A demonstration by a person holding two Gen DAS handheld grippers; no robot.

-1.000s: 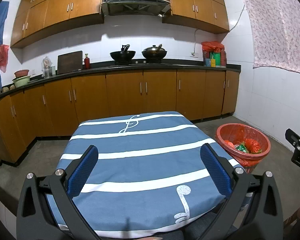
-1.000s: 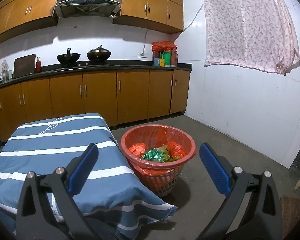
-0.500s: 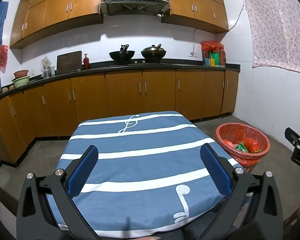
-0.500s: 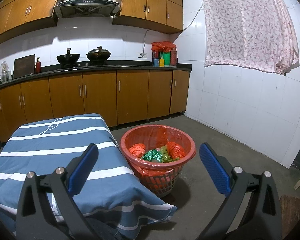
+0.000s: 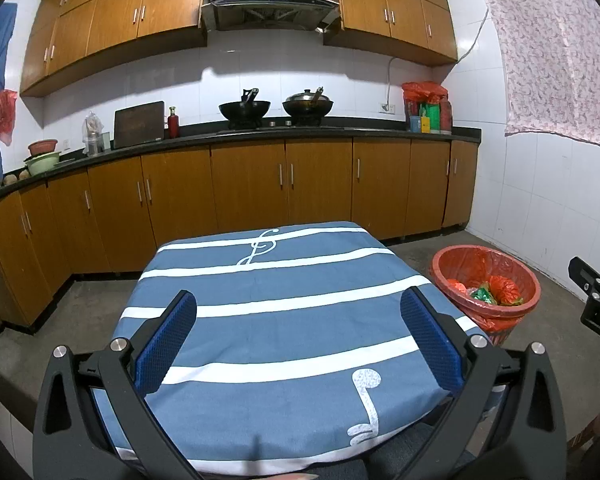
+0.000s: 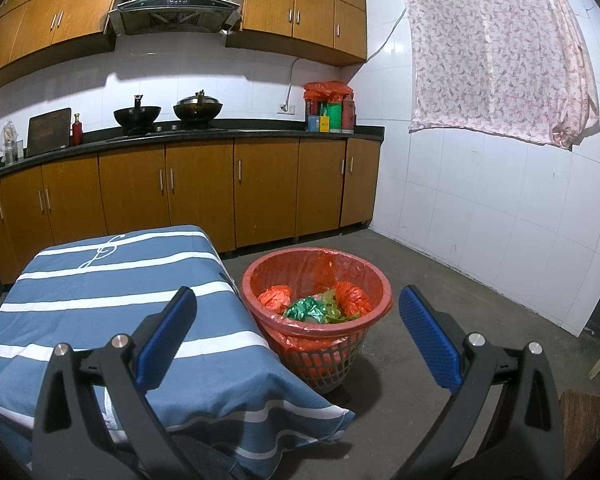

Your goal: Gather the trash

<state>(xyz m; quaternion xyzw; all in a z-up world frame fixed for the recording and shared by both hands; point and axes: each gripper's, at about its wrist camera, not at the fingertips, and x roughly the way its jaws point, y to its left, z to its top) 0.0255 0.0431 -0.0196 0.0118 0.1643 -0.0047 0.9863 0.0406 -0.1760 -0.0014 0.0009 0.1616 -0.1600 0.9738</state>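
A red trash basket (image 6: pixel 384 300) lined with a red bag stands on the floor right of the table; the same basket (image 5: pixel 530 300) shows at the right of the left wrist view. Crumpled orange, red and green wrappers (image 6: pixel 312 308) lie inside it. My left gripper (image 5: pixel 298 312) hangs open over the blue striped tablecloth (image 5: pixel 284 320) with nothing between its blue pads. My right gripper (image 6: pixel 296 308) is open too, held above and in front of the basket. Part of the right gripper (image 5: pixel 596 304) shows at the right edge of the left wrist view.
The blue and white tablecloth (image 6: pixel 108 304) drapes over the table's near right corner. Wooden cabinets (image 5: pixel 252 184) and a dark counter with two woks (image 5: pixel 276 108) run along the back wall. A white tiled wall (image 6: pixel 500 220) with a pink cloth closes the right side.
Both views have barely shifted; the left one drifted slightly. Both grippers stay open and nothing was picked up or let go.
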